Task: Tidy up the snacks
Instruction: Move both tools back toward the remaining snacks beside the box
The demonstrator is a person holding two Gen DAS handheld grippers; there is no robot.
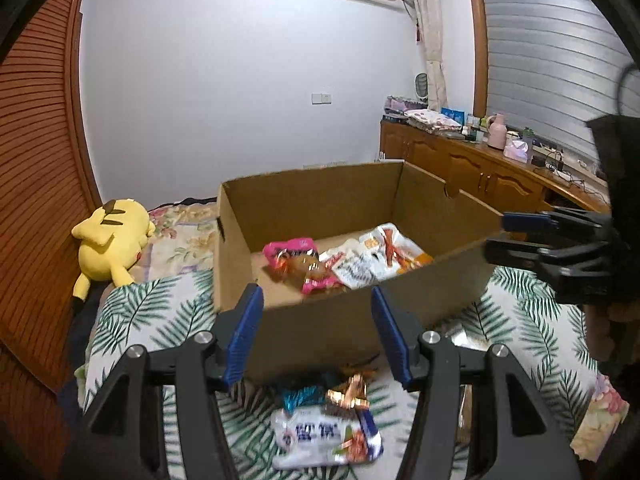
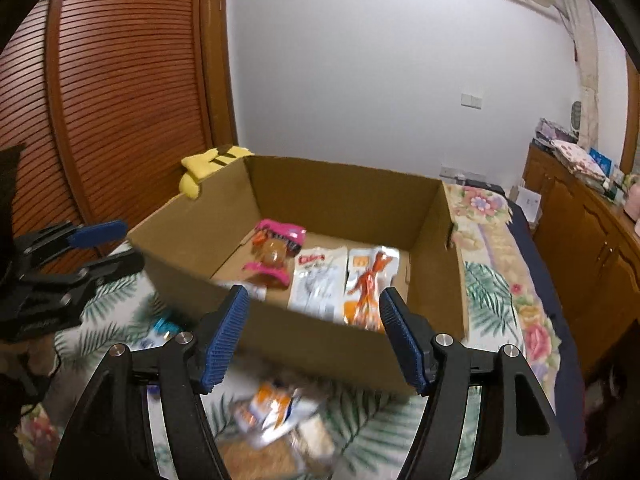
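While you hold both tools just short of the cardboard box (image 1: 320, 312), your left gripper (image 1: 316, 344) has its blue pads spread wide with nothing between them, and your right gripper (image 2: 312, 336) is spread just as wide and equally bare. Each hangs above the leaf-print bedspread (image 1: 160, 320), in front of the box's near wall. Below your left gripper, just in front of that wall, lies a white snack packet (image 1: 328, 436) with a foil-wrapped sweet (image 1: 352, 396) touching its far edge. Below your right gripper, also in front of the box, sits a blurred orange-and-white packet (image 2: 276, 408). Inside the box, on its floor, a pink packet (image 2: 274, 254) lies leftmost, a white packet (image 2: 318, 284) beside it, and an orange-printed packet (image 2: 370, 284) rightmost. Left of the box rests a yellow plush toy (image 1: 110, 244).
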